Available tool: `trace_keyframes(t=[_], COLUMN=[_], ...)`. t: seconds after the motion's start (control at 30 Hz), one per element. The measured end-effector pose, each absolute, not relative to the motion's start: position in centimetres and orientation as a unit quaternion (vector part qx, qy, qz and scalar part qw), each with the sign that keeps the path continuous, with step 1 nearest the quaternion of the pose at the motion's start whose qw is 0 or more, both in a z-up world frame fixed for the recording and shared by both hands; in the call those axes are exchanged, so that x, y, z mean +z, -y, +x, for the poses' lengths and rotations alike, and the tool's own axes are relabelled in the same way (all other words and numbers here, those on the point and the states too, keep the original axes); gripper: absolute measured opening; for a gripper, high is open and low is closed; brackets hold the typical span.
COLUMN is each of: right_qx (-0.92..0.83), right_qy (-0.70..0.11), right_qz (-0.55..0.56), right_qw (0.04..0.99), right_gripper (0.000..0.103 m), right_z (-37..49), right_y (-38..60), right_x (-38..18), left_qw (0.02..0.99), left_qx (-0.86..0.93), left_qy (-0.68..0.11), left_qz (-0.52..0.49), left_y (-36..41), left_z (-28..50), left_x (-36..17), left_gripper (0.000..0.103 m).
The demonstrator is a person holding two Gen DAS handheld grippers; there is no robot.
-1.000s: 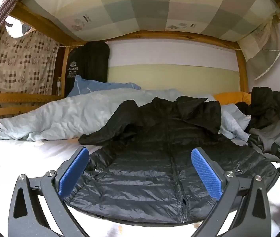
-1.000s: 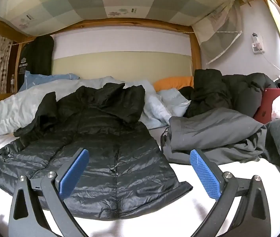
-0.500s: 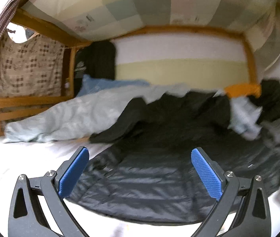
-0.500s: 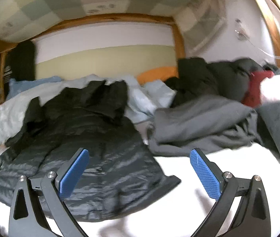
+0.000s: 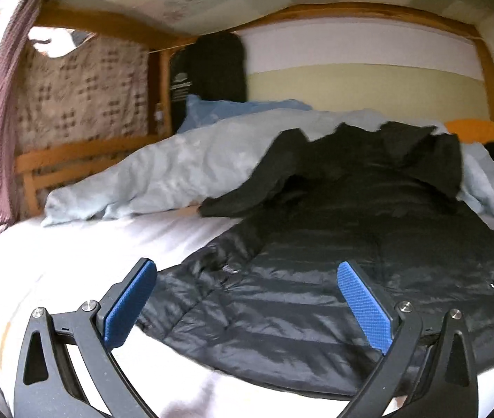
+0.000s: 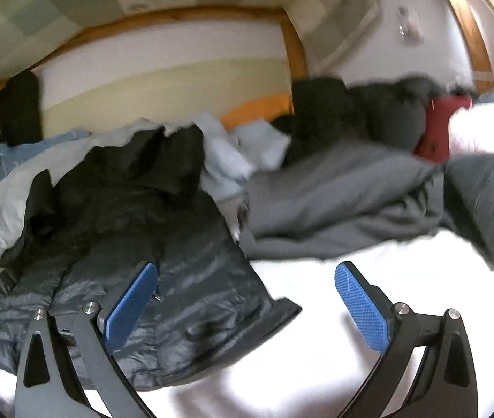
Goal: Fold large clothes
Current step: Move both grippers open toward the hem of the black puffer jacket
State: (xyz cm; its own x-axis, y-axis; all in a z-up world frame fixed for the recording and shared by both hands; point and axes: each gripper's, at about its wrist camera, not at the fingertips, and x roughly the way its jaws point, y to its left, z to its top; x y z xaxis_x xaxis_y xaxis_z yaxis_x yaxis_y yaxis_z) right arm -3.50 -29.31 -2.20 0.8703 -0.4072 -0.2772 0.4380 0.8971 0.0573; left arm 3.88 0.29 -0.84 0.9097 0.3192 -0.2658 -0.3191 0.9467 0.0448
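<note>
While both grippers hang spread and empty, the black jacket (image 5: 334,278) lies lengthwise ahead, its hem corners nearest the left gripper (image 5: 247,299) and right gripper (image 6: 247,299).

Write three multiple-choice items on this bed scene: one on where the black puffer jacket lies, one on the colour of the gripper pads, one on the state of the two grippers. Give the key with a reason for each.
1. Where does the black puffer jacket lie?
A. hung on the wooden bed frame
B. spread on the white sheet, collar end up against the light blue duvet
C. folded on top of the grey garment

2. What colour are the gripper pads?
A. blue
B. red
C. yellow

3. What state are the left gripper and right gripper in?
A. both shut on the jacket
B. left shut, right open
C. both open, holding nothing

Key:
1 B: it lies flat on the white sheet, its top on the light blue duvet.
2 A: all four pads show blue.
3 C: both pairs of fingers stand wide apart with nothing between them.
</note>
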Motion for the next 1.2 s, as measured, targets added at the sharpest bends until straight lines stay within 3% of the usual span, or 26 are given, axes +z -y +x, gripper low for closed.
trace_keyframes(t=[0.2,0.77,0.9,1.0,1.2], right_qx=[-0.234,-0.227,-0.215,-0.263,-0.211], right_qy=[-0.123,-0.141,-0.108,-0.058,-0.109], right_qz=[-0.010,-0.050,-0.029,-0.074,-0.078], right_qw=[0.964,0.962,0.970,0.960,0.968], right_gripper=[0.103,0.103,0.103,0.103,0.103], right_z=[-3.3,-2.0,-4.5,-6.7,-6.6], right_y=[26.7,25.0,26.0,25.1,24.7], right_x=[-1.8,-2.0,-1.4,-0.2,3.3], left_qw=[0.972,0.976,0.987,0.992,0.998], left_qx=[0.170,0.122,0.054,0.017,-0.012], left_qy=[-0.164,-0.140,-0.073,-0.022,-0.022], left_qz=[0.018,0.113,0.134,0.126,0.064], left_y=[0.0,1.3,-1.2,-4.1,-10.0], left_z=[5.2,6.3,1.7,-3.2,-6.1], left_x=[-1.3,0.5,5.1,7.7,8.9], left_gripper=[0.103,0.103,0.103,0.103,0.103])
